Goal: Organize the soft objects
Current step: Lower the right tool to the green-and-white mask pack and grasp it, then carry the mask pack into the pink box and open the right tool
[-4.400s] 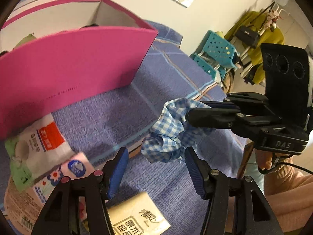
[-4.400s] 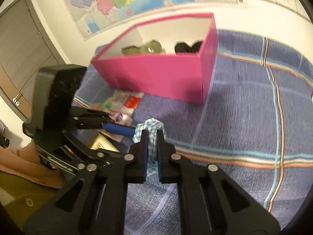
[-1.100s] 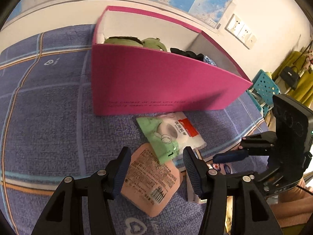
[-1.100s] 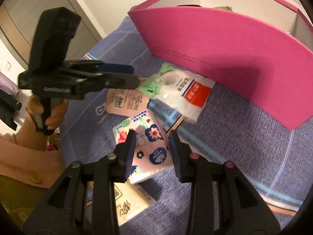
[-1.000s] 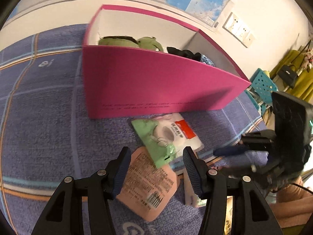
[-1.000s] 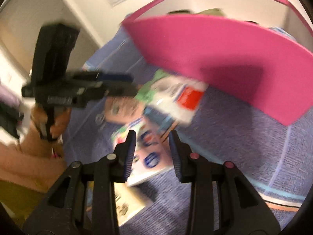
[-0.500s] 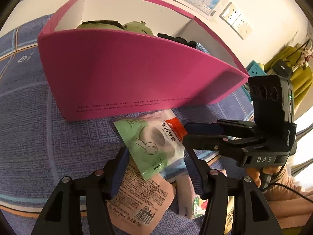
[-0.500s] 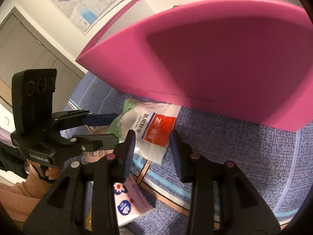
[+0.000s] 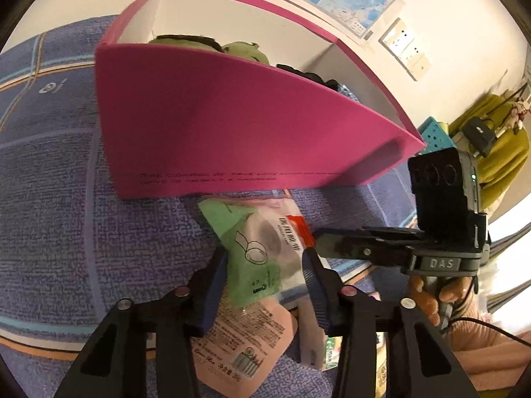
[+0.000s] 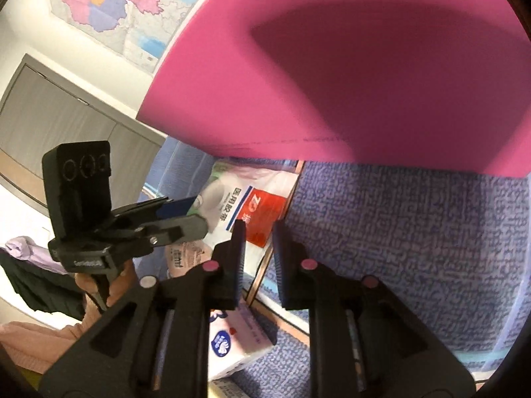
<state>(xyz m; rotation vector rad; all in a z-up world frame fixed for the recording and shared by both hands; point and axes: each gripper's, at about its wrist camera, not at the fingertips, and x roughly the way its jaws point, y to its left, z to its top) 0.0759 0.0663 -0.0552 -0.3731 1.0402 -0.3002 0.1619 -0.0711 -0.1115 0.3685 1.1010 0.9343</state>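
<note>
A soft plastic packet [image 9: 262, 248], green at one end and white with a red corner, lies on the purple cloth in front of the pink box [image 9: 232, 139]. My left gripper [image 9: 265, 272] is open with its fingers on either side of the packet's green end. My right gripper [image 10: 259, 242] is open at the packet's red corner [image 10: 262, 209]. Each gripper shows in the other's view: the right gripper [image 9: 318, 245] and the left gripper [image 10: 195, 212]. The box holds green and black soft things [image 9: 239, 49].
A pink flat pouch [image 9: 245, 341] lies under my left gripper. A floral tissue pack [image 10: 232, 345] lies below my right gripper. The pink box wall [image 10: 365, 66] stands close ahead. The purple plaid cloth [image 10: 415, 232] covers the table. A door and a wall map are behind.
The checked cloth once held by my right gripper is gone from it, and the gripper has opened. Both grippers have moved in close around the green and white packet by the box.
</note>
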